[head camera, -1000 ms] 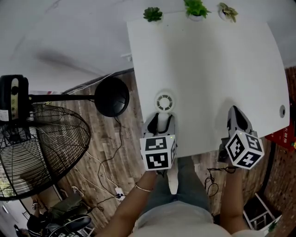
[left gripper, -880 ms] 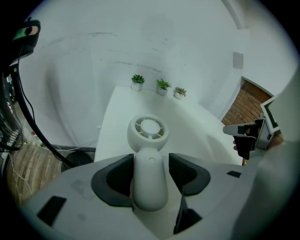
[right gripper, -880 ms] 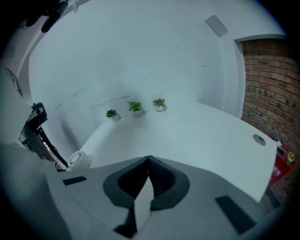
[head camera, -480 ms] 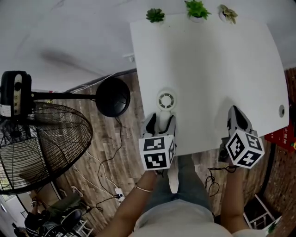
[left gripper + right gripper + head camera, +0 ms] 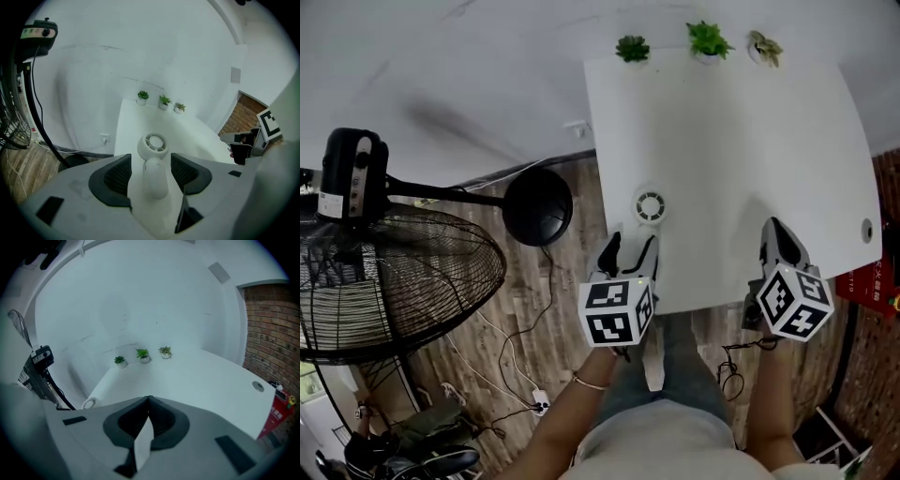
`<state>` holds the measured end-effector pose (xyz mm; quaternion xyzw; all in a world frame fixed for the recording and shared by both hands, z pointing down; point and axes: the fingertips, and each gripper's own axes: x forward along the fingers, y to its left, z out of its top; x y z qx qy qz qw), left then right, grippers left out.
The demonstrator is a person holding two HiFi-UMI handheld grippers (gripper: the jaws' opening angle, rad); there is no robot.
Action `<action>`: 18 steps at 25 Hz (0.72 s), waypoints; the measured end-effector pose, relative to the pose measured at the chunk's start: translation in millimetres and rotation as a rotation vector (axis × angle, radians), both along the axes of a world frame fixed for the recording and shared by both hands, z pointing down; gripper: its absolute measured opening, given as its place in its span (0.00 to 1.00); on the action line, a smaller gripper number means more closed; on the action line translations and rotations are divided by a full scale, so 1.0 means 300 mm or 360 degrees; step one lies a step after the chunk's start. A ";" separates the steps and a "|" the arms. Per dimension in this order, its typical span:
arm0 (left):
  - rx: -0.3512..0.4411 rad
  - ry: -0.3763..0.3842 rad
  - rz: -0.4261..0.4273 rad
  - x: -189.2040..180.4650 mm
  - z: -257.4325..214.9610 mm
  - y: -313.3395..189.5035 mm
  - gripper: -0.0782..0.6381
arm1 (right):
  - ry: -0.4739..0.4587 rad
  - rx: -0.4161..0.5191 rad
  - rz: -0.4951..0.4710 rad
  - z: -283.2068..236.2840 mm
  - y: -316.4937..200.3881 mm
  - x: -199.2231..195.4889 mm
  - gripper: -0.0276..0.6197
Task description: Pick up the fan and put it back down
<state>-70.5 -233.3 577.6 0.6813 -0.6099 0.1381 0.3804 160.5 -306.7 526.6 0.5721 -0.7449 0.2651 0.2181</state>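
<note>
A small white hand fan (image 5: 650, 205) lies flat on the white table (image 5: 741, 141), its round grille (image 5: 153, 143) pointing away from me and its handle (image 5: 155, 178) toward me. My left gripper (image 5: 629, 249) straddles that handle; its jaws have just been opening and now stand wide, with a gap between each pad and the handle. My right gripper (image 5: 780, 234) hovers over the table's near right part, shut with nothing in it (image 5: 149, 401). In the right gripper view the fan (image 5: 89, 403) shows at the table's left edge.
Three small potted plants (image 5: 707, 39) line the table's far edge. A tall black pedestal fan (image 5: 394, 281) stands on the wooden floor to the left, its round base (image 5: 537, 208) close to the table. A cable hole (image 5: 865, 228) is near the right edge, a red object (image 5: 874, 279) beyond it.
The left jaws have spread wider around the fan's handle, and both grippers have lifted a little. The fan stays flat on the table.
</note>
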 end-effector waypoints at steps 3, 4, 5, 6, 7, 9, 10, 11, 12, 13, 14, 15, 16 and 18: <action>0.0056 -0.0002 -0.0011 -0.024 -0.052 -0.012 0.45 | -0.0021 0.0042 0.0009 -0.047 0.003 -0.020 0.04; 0.0082 -0.0009 -0.0015 -0.033 -0.076 -0.021 0.45 | -0.0032 0.0065 0.0006 -0.069 0.001 -0.032 0.04; 0.0114 -0.0020 -0.0019 -0.041 -0.103 -0.033 0.45 | -0.0042 0.0092 0.0001 -0.096 -0.003 -0.045 0.04; 0.0149 -0.0033 -0.0022 -0.048 -0.135 -0.045 0.45 | -0.0050 0.0122 -0.0004 -0.126 -0.007 -0.057 0.04; 0.0186 -0.0046 -0.0023 -0.054 -0.171 -0.058 0.45 | -0.0056 0.0151 -0.0008 -0.159 -0.009 -0.068 0.04; 0.0263 -0.0069 -0.0018 -0.063 -0.249 -0.081 0.45 | -0.0068 0.0205 -0.0014 -0.224 -0.008 -0.078 0.04; 0.0299 -0.0075 -0.0017 -0.068 -0.289 -0.091 0.45 | -0.0073 0.0229 -0.0014 -0.255 -0.004 -0.078 0.04; 0.0332 -0.0081 -0.0020 -0.076 -0.330 -0.099 0.44 | -0.0076 0.0253 -0.0011 -0.286 0.000 -0.075 0.04; 0.0363 -0.0090 -0.0026 -0.087 -0.370 -0.107 0.43 | -0.0079 0.0278 -0.0006 -0.317 0.003 -0.070 0.04; 0.0395 -0.0104 -0.0037 -0.101 -0.410 -0.117 0.39 | -0.0082 0.0306 0.0002 -0.349 0.003 -0.065 0.04; 0.0430 -0.0123 -0.0048 -0.118 -0.450 -0.131 0.35 | -0.0086 0.0339 0.0011 -0.381 -0.001 -0.059 0.04; 0.0470 -0.0145 -0.0057 -0.135 -0.491 -0.147 0.31 | -0.0090 0.0377 0.0020 -0.414 -0.009 -0.052 0.04; 0.0512 -0.0168 -0.0065 -0.152 -0.531 -0.165 0.29 | -0.0094 0.0418 0.0030 -0.448 -0.020 -0.045 0.04; 0.0588 -0.0214 -0.0078 -0.179 -0.610 -0.190 0.23 | -0.0100 0.0492 0.0050 -0.516 -0.037 -0.027 0.04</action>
